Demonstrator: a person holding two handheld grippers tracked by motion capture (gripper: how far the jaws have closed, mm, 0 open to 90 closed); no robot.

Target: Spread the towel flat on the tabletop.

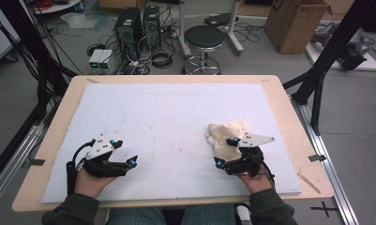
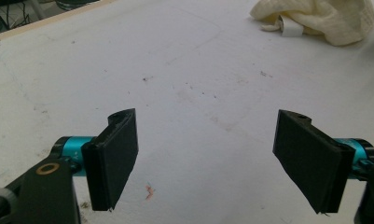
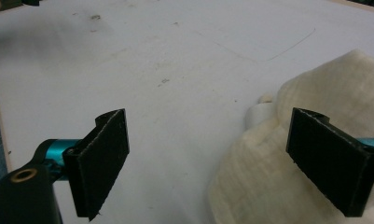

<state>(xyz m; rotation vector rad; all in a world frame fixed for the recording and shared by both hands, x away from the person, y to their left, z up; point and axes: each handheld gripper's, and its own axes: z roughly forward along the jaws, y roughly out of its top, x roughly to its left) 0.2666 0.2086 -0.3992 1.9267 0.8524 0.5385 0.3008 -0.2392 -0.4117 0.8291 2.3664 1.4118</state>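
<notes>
High view: cloth [image 1: 226, 133] touching right hand-held gripper [image 1: 226, 151].

I see one cream-coloured cloth [image 1: 224, 134], soft and ribbed in texture, lying crumpled in a loose heap on the white sheet that covers the tabletop [image 1: 49, 136]. It sits in the right half, closer to the near edge than the far one and well in from the right edge. Its folds bunch unevenly, with one lobe reaching toward the near edge. A small white tag [image 2: 291, 28] pokes out from under one fold.
</notes>
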